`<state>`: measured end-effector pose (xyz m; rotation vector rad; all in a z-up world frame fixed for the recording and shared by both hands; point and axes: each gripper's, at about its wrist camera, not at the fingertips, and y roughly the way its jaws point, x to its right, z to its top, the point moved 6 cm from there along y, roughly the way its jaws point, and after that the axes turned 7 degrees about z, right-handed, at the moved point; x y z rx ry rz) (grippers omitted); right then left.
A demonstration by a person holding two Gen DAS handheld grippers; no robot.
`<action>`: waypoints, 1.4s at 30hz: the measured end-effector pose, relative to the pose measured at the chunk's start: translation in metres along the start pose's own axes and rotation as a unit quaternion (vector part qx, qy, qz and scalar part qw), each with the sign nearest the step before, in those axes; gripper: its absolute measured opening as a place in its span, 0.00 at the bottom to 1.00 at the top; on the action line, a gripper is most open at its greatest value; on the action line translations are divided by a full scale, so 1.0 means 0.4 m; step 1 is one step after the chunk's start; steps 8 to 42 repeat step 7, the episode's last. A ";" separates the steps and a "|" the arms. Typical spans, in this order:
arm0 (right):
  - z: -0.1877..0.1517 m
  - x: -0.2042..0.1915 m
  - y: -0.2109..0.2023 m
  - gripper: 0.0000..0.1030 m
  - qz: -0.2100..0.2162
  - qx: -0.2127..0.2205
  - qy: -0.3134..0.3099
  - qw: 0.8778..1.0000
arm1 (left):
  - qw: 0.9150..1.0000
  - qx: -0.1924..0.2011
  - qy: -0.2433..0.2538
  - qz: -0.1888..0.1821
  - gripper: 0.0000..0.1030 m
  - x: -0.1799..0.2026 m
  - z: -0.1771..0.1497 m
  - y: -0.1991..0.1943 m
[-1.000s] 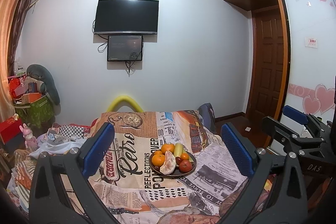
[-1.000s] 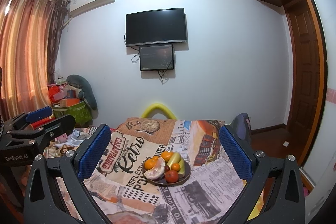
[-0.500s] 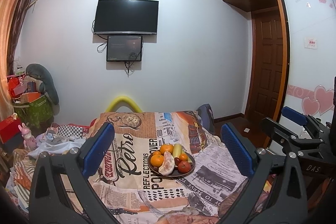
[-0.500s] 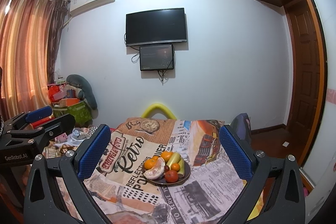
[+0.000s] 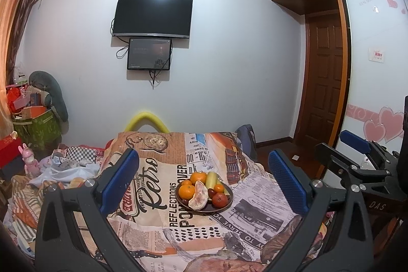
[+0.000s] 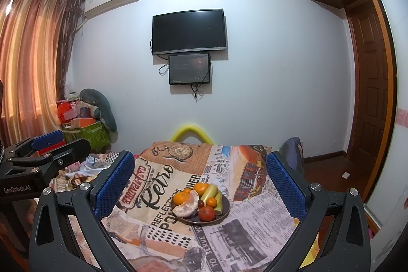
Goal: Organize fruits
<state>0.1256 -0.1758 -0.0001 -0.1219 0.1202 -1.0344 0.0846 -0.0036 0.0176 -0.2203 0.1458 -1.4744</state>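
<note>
Fruit all sits heaped on one dark plate, ahead of and between both tools' fingers, well short of either. Left gripper spread wide, holding nothing; right gripper likewise splayed and empty. Each tool shows at the other's outer edge, level with it.

On the plate: oranges to the left and at the back, a peeled citrus piece leaning at the front middle, a red fruit at the front right, pale green pieces standing toward the back, a small dark fruit between them.

Stage is ambiguous: a plate loaded like this fits fruit already gathered, or a pile waiting to be sorted. No move follows safely from that.

Handling judgement: the heap is tight and the pieces lean on each other, so any pick should come from above on an outer piece, pads closing gently; the peeled piece looks soft and likely to tear.

Surface: patterned newsprint cloth over what looks like soft bedding, rumpled, so the plate may tip under a push.

Room: wall-mounted television straight ahead, curtains far left, wooden door to the right.
</note>
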 end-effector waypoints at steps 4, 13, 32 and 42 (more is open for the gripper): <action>-0.006 0.007 0.011 1.00 -0.003 -0.006 0.003 1.000 | 1.000 -0.004 0.000 0.000 1.00 -0.002 -0.006 0.008; -0.012 0.012 0.017 1.00 -0.003 -0.010 0.005 1.000 | 1.000 -0.008 0.005 0.001 1.00 0.002 -0.013 0.017; -0.012 0.012 0.017 1.00 -0.003 -0.010 0.005 1.000 | 1.000 -0.008 0.005 0.001 1.00 0.002 -0.013 0.017; -0.012 0.012 0.017 1.00 -0.003 -0.010 0.005 1.000 | 1.000 -0.008 0.005 0.001 1.00 0.002 -0.013 0.017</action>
